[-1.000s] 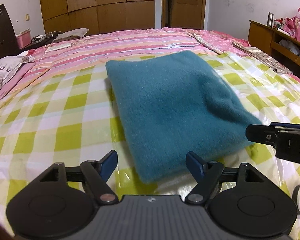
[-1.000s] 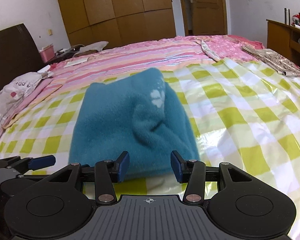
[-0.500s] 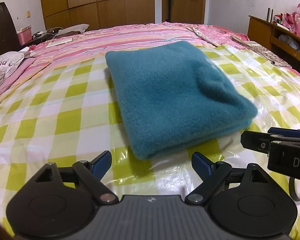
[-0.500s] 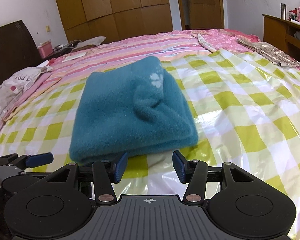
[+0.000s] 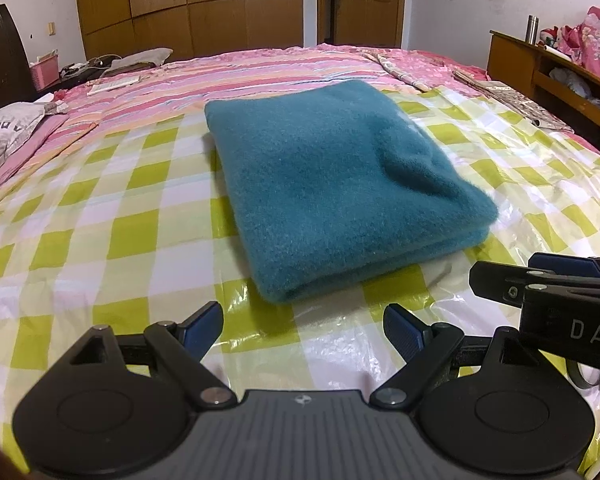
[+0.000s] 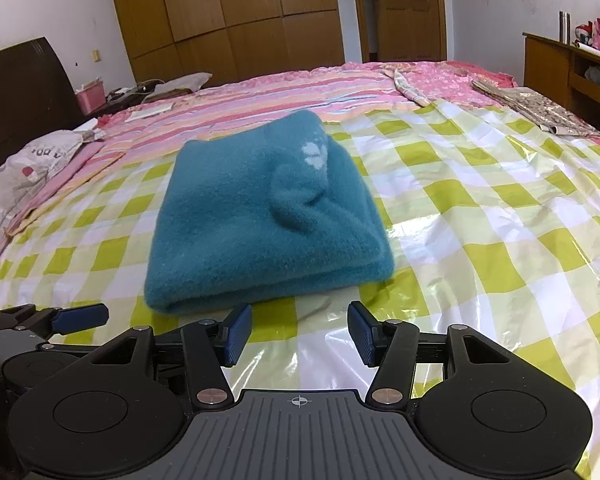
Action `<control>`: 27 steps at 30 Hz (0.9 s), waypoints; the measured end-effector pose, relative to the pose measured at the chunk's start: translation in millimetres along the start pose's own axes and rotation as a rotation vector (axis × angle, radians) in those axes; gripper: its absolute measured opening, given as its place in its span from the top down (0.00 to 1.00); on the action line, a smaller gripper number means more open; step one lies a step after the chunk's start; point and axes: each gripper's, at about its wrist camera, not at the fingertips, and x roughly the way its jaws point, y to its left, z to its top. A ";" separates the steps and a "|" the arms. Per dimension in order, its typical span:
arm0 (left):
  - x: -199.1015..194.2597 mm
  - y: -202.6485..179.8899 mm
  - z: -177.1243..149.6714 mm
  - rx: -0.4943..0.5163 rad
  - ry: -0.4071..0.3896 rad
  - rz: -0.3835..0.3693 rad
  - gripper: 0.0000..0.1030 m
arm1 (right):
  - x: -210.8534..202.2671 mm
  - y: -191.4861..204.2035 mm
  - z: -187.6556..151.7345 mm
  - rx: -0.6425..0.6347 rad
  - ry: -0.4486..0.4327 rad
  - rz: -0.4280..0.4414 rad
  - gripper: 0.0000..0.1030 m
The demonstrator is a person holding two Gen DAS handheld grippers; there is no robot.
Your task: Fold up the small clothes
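Both tools backed off the folded teal garment, left tool wide, right tool opening, both empty

cut off: right gripper at frame edge | blurred: none

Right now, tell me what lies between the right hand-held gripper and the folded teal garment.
Only bare checked plastic sheet: the right wrist view shows nothing else between the right hand-held gripper, jaws opening and empty, and the teal garment.
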 end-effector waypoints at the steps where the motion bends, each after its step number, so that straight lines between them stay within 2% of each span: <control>1: -0.2 0.2 -0.5 -0.001 0.001 0.002 0.10 | -0.5 0.1 -0.2 -0.002 0.000 -0.003 0.49; 27: -2.6 0.8 -12.6 -0.013 0.044 0.005 0.09 | -6.3 -4.2 -18.3 0.002 0.025 -0.019 0.48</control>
